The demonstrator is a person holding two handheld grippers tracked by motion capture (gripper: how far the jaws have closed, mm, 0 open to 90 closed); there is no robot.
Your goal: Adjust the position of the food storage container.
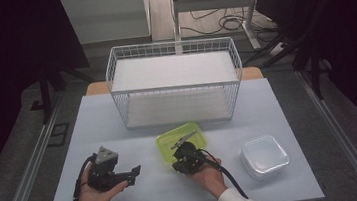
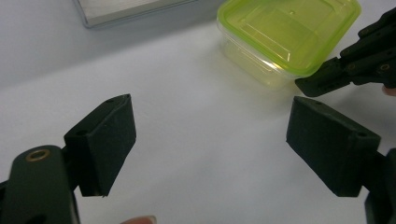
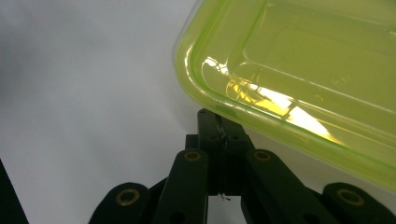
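A clear container with a lime-green lid point(image 1: 190, 131) sits mid-table, just in front of the wire basket. My right gripper point(image 1: 180, 150) is at its near edge. In the right gripper view its jaws point(image 3: 219, 127) are pressed together with nothing between them, and their tips lie just under the lid's rim point(image 3: 299, 70). My left gripper point(image 1: 135, 174) rests in a hand at the front left, pointing right. Its jaws point(image 2: 210, 126) stand wide open over bare table. The green-lidded container point(image 2: 289, 32) and the right gripper's jaws point(image 2: 355, 65) lie beyond them.
A white wire basket point(image 1: 174, 81) stands at the back of the white table point(image 1: 267, 106). A clear lidded container point(image 1: 265, 155) sits at the front right. Cables trail from both grippers toward the table's front edge.
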